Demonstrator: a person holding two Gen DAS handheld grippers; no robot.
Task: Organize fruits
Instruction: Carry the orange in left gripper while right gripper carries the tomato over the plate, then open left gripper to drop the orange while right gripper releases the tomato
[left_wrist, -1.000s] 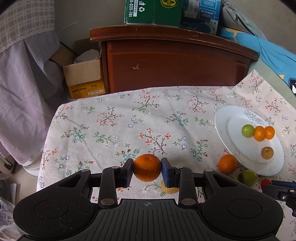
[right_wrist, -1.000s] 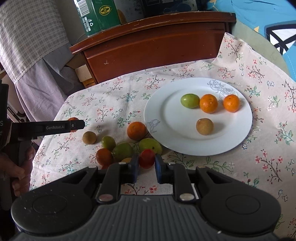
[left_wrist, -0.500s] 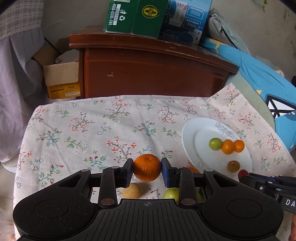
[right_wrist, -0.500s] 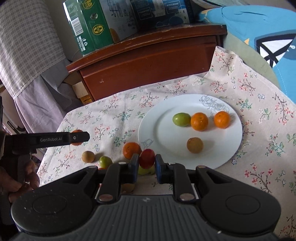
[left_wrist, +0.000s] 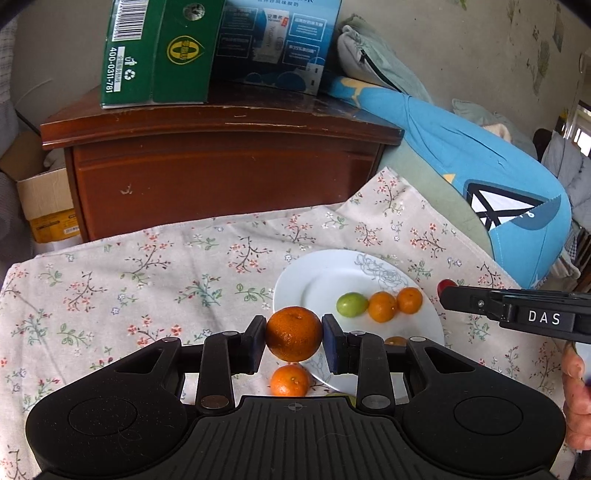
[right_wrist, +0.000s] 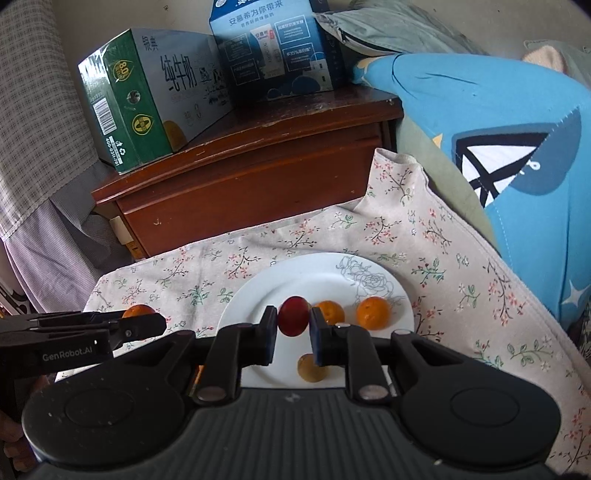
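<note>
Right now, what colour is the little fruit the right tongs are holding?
Dark red. The little fruit shows best in the right wrist view, pinched in the right tongs.

Dark wooden cabinet (left_wrist: 221, 166) against a plain grey wall (left_wrist: 424, 44), topped with a green carton (right_wrist: 147, 99) and a blue carton (right_wrist: 277, 48). Floral tablecloth (left_wrist: 147, 266) in front; blue bedding (right_wrist: 498, 129) to the right, daylit.

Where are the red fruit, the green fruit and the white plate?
red fruit (right_wrist: 293, 320), right wrist view, its front face.
green fruit (left_wrist: 351, 304), left wrist view, its top.
white plate (left_wrist: 317, 273), left wrist view, bare inner surface.
</note>
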